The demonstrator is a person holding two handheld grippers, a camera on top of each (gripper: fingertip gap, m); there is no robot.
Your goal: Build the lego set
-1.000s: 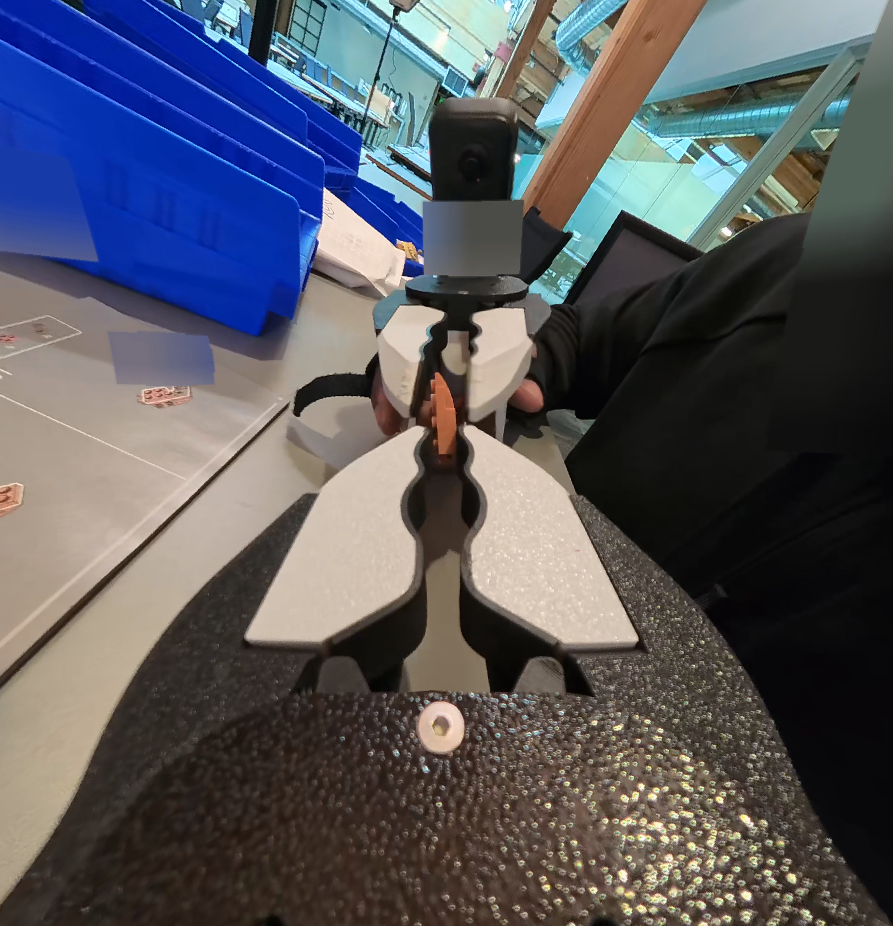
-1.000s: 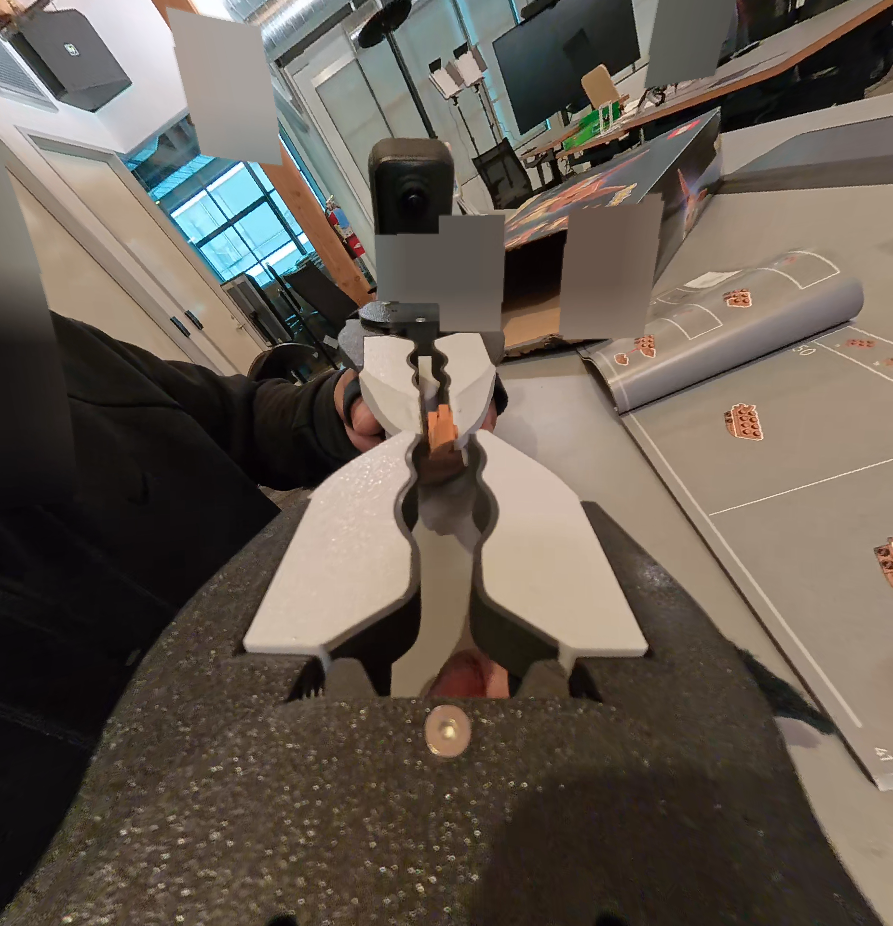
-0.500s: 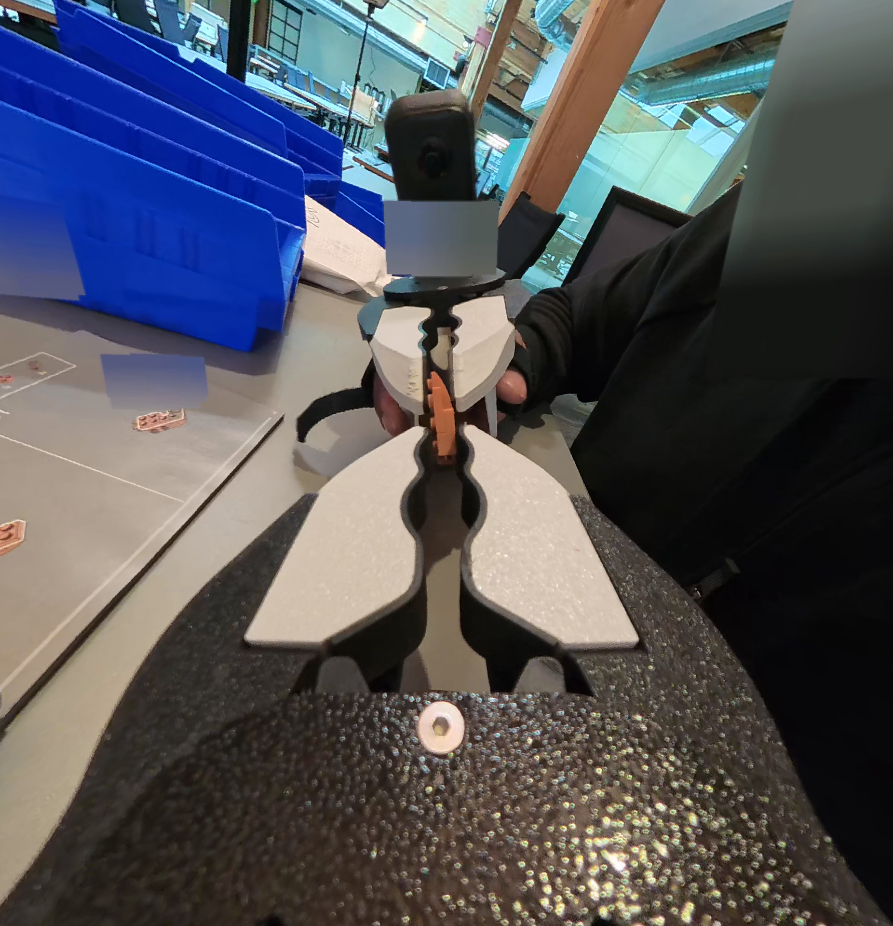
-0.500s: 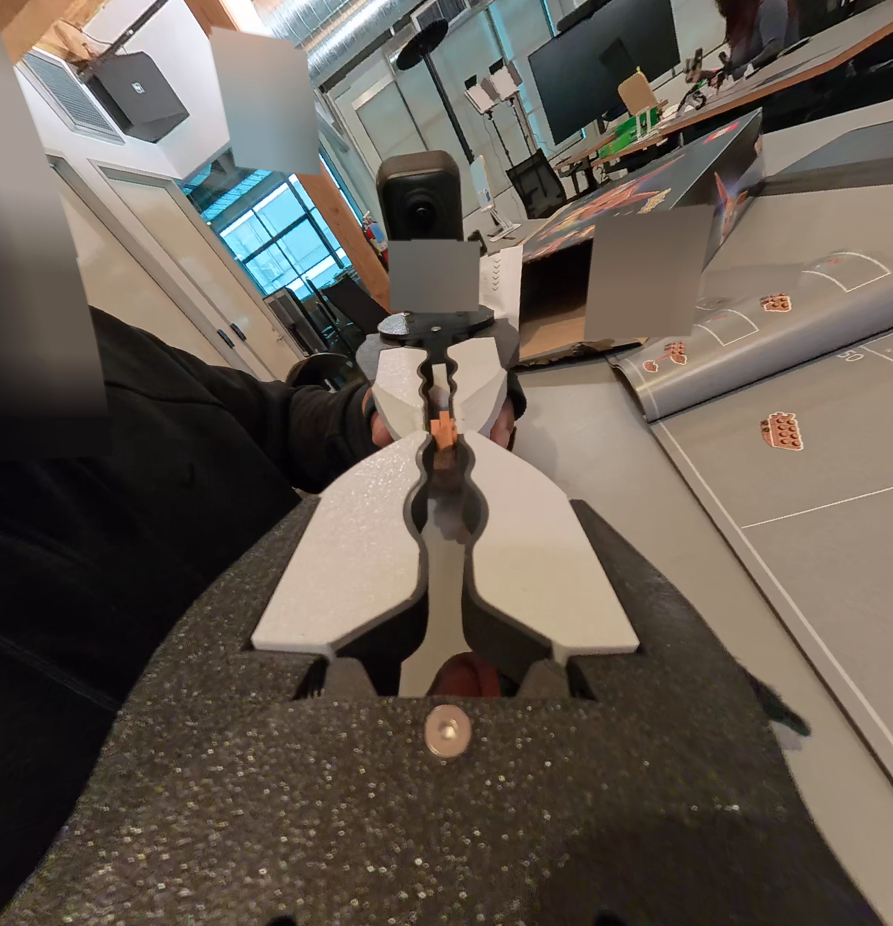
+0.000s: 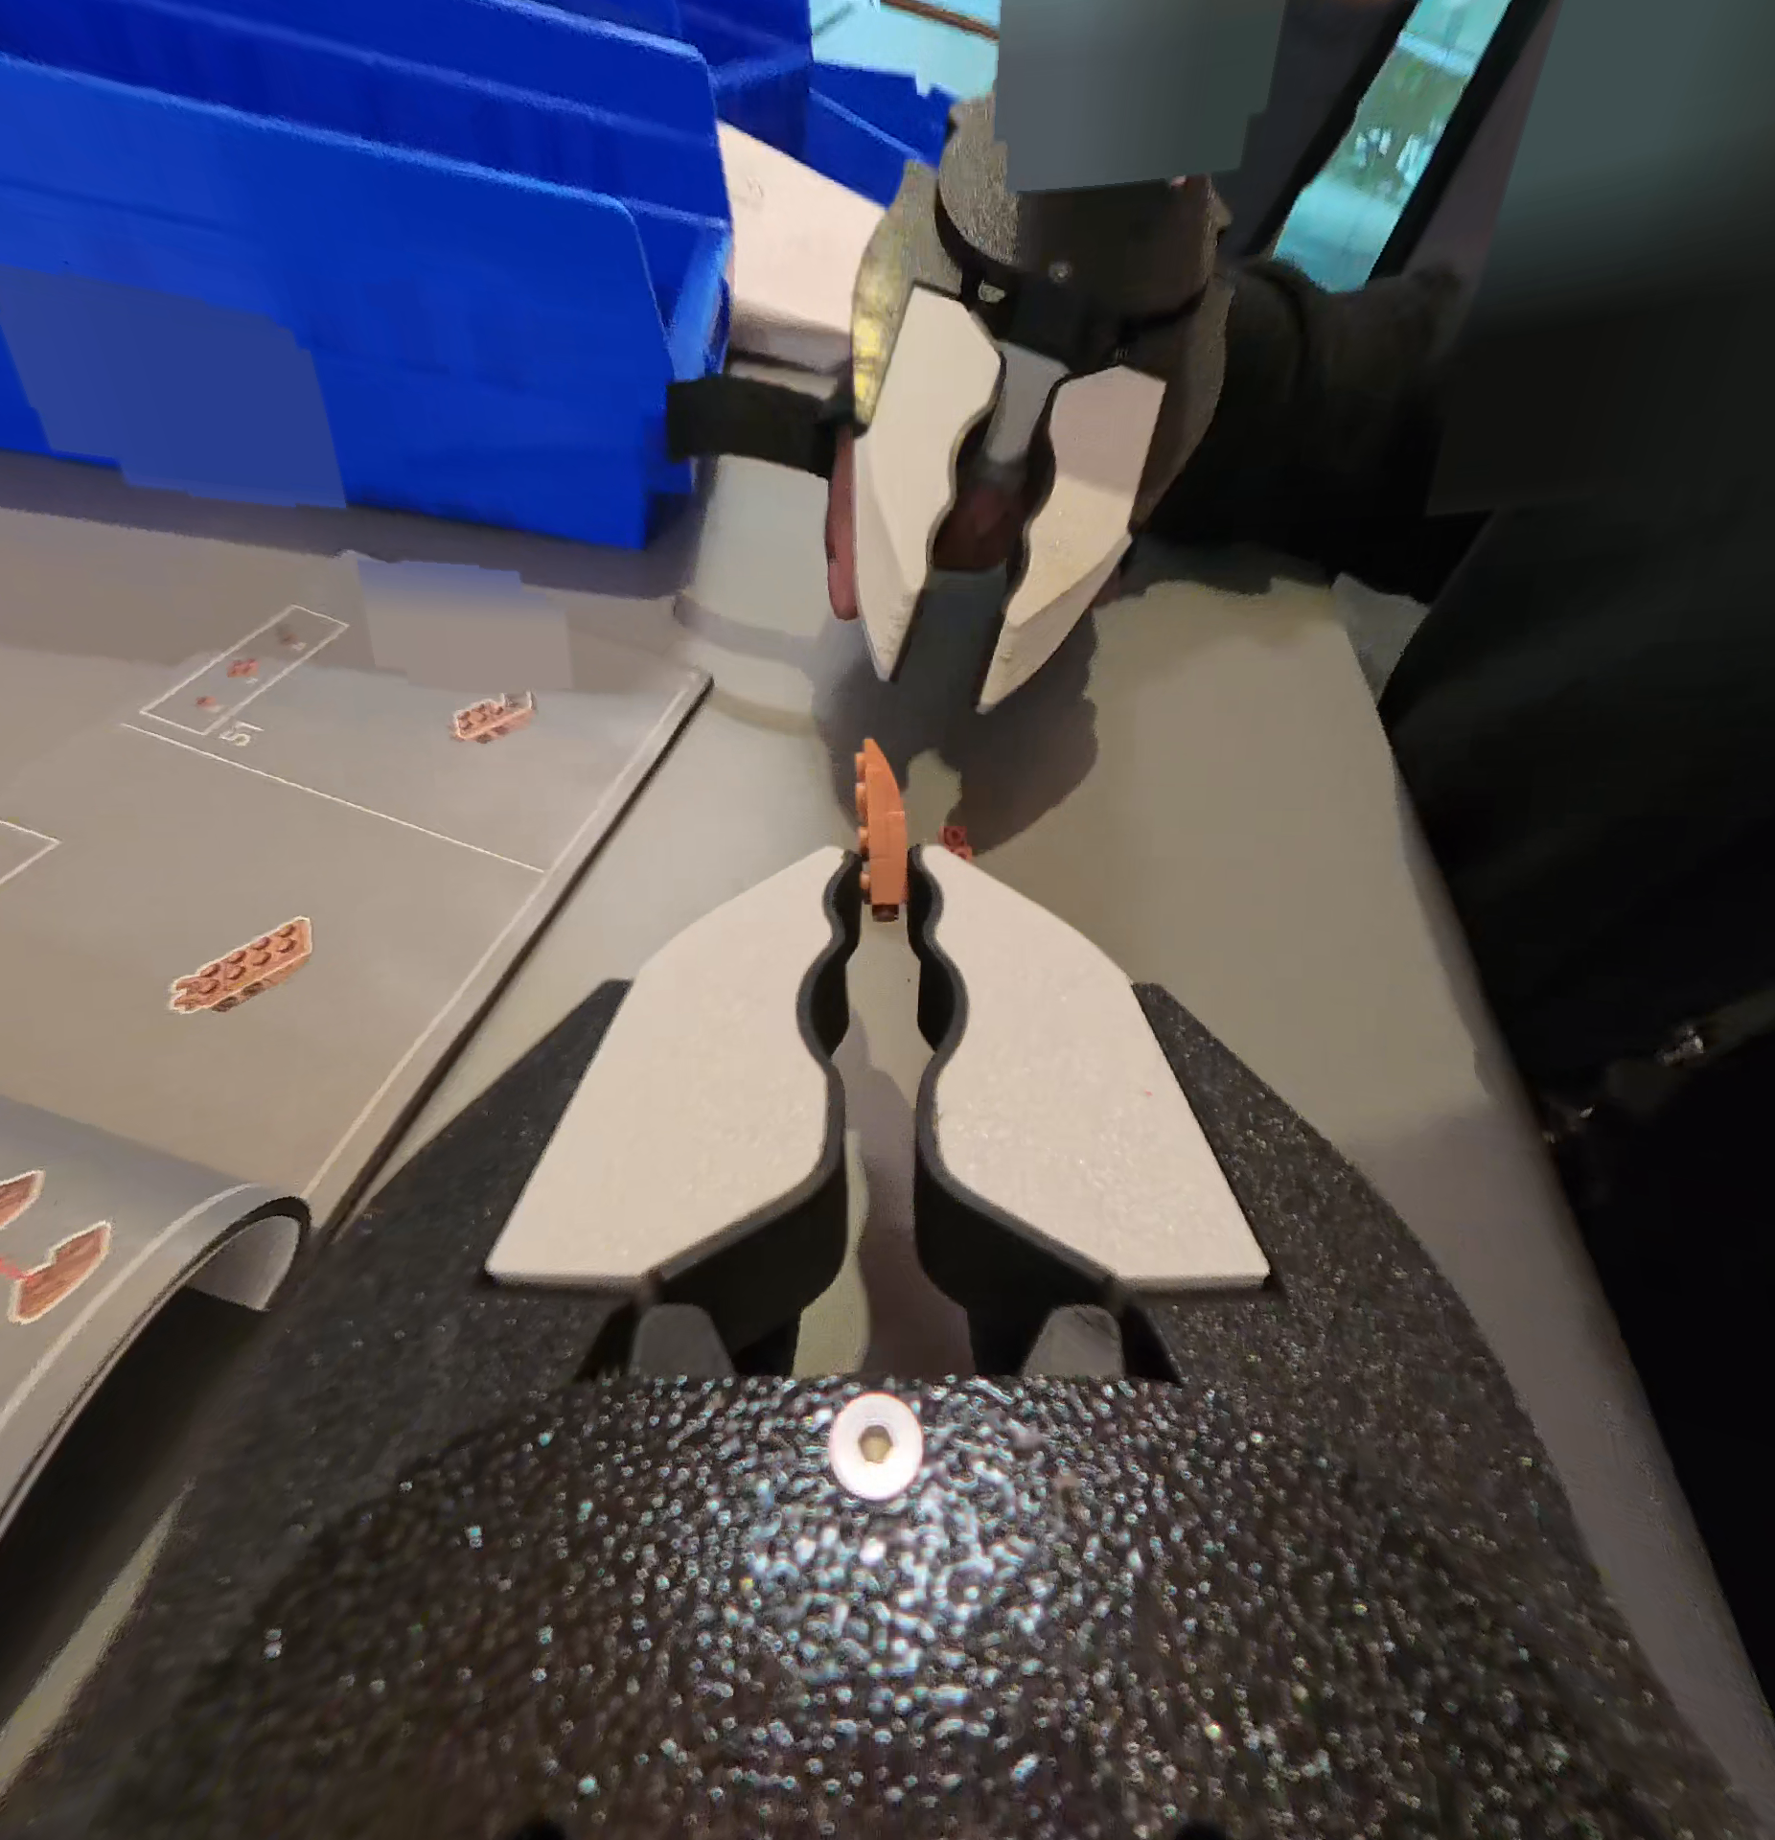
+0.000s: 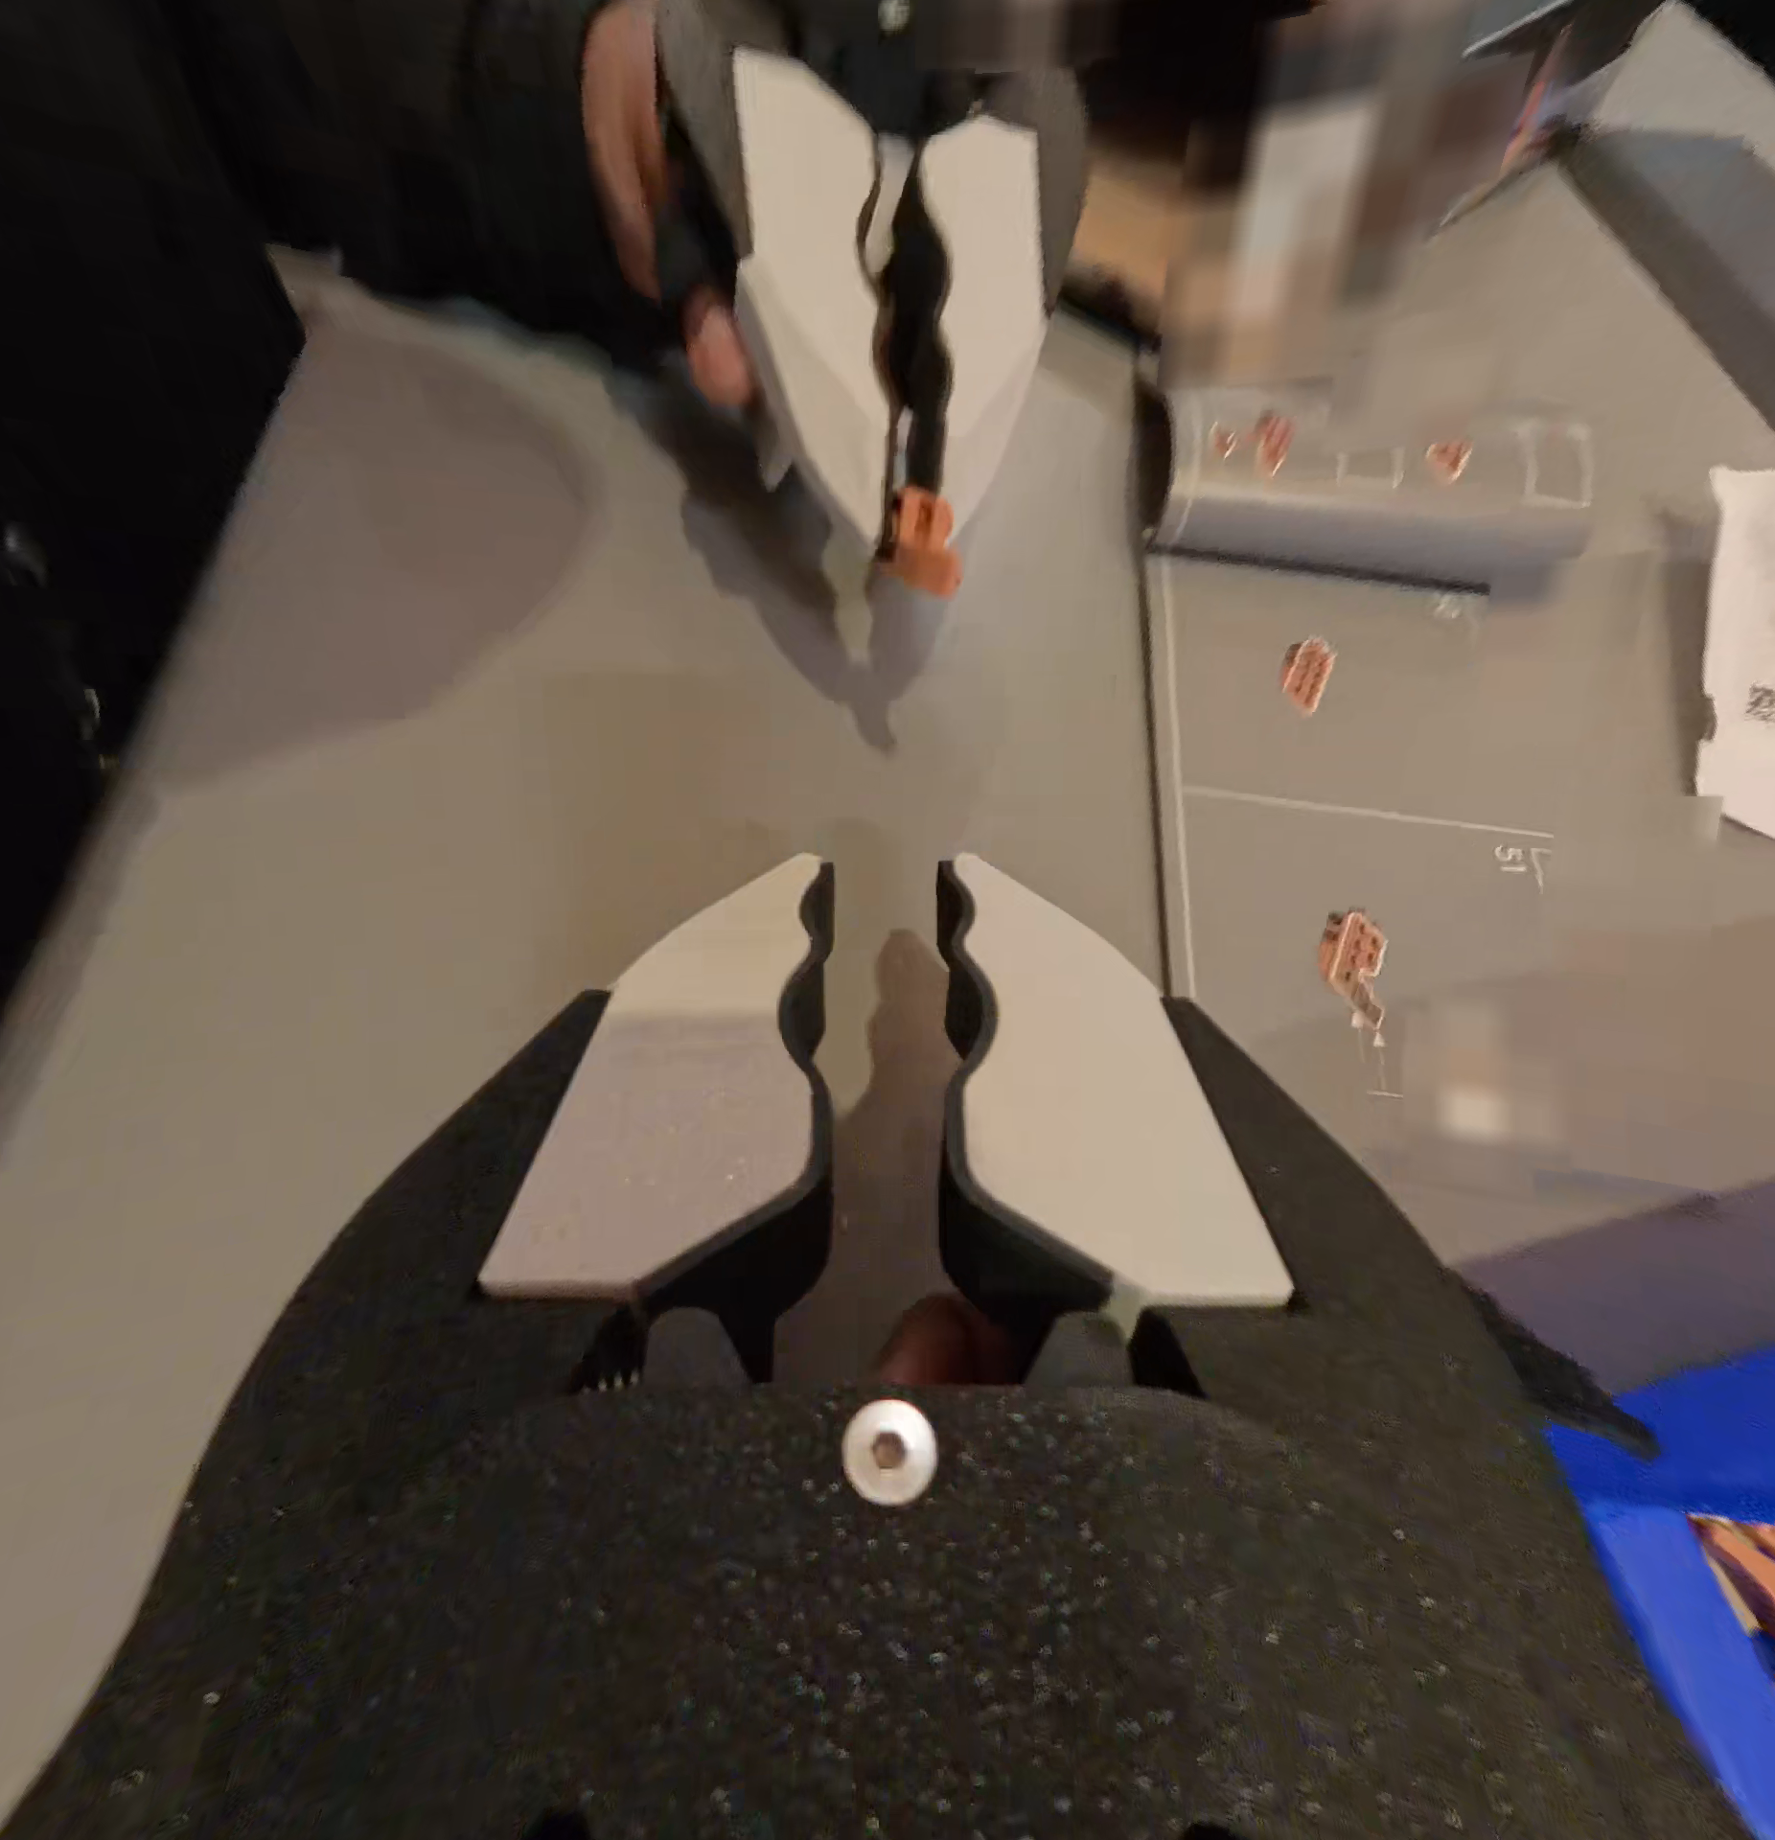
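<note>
One grey desk [image 5: 1212, 797] is carrying everything. At its far left, blue bins [image 5: 366, 299] are standing in a row; I cannot count them. One open instruction booklet [image 5: 266, 846] is lying on the left, printed with brick drawings. Two tongs are facing each other. The left tongs [image 5: 886, 864] are standing narrow, pressing on one orange studded plate [image 5: 882, 816] that is sticking out edge-up over the desk. The right tongs [image 6: 886, 871] are standing apart with nothing between them, hanging beyond the plate. One tiny dark red piece [image 5: 956, 838] is lying on the desk just right of the plate.
</note>
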